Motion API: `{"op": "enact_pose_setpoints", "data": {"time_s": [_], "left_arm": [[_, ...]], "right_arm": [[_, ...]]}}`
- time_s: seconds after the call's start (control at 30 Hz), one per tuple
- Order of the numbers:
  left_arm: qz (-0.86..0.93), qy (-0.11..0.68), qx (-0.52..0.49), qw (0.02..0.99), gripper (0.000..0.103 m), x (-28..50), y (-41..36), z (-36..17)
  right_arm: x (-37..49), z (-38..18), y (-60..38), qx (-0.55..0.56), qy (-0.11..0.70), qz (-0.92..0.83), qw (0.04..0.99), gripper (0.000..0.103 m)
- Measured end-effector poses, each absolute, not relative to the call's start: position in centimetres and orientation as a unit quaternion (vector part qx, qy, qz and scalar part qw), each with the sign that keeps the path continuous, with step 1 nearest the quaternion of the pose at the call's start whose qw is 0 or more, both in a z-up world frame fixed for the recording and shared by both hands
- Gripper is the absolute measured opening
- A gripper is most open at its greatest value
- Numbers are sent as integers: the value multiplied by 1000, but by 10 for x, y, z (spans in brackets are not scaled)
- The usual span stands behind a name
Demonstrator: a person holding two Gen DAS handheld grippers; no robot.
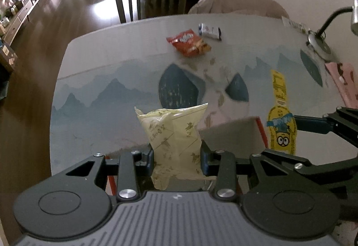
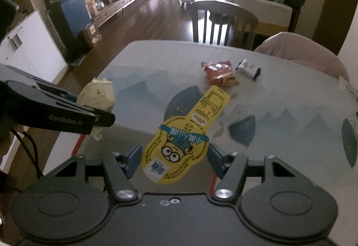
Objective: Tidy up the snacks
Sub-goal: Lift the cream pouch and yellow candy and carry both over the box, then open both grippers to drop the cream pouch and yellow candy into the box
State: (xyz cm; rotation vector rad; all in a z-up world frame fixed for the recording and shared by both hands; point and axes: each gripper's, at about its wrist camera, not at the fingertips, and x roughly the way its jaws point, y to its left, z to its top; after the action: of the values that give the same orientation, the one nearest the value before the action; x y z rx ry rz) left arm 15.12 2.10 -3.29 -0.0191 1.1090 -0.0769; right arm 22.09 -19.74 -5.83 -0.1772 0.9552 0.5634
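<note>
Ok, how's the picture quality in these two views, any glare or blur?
Left wrist view: window glare washes out the wooden floor, fisheye bends the table edge, the red snack bag is slightly smeared. Right wrist view: windows blown out white, the yellow packet is sharp.

Dim, backlit by blown-out windows; fisheye-warped edges.

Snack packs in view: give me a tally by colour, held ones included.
Pale cream with leaf print: 1, held in the left gripper
Yellow cartoon pack: 1, between the right gripper's fingers
Red-orange: 1
White and dark blue: 1
Total: 4
</note>
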Motion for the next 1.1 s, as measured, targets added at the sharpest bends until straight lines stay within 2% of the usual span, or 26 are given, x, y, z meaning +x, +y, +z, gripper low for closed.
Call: {"op": "enact_pose_setpoints", "data": {"time_s": [0.6,1.1], "left_arm": [[-26,600,-23,799,38,118,31,-134],[-30,654,-9,756,38,140,22,-181]], "right_arm": [[173,-141,-163,-155,499,293,800,63],[178,-178,-155,-165,539,316,763,63]]}}
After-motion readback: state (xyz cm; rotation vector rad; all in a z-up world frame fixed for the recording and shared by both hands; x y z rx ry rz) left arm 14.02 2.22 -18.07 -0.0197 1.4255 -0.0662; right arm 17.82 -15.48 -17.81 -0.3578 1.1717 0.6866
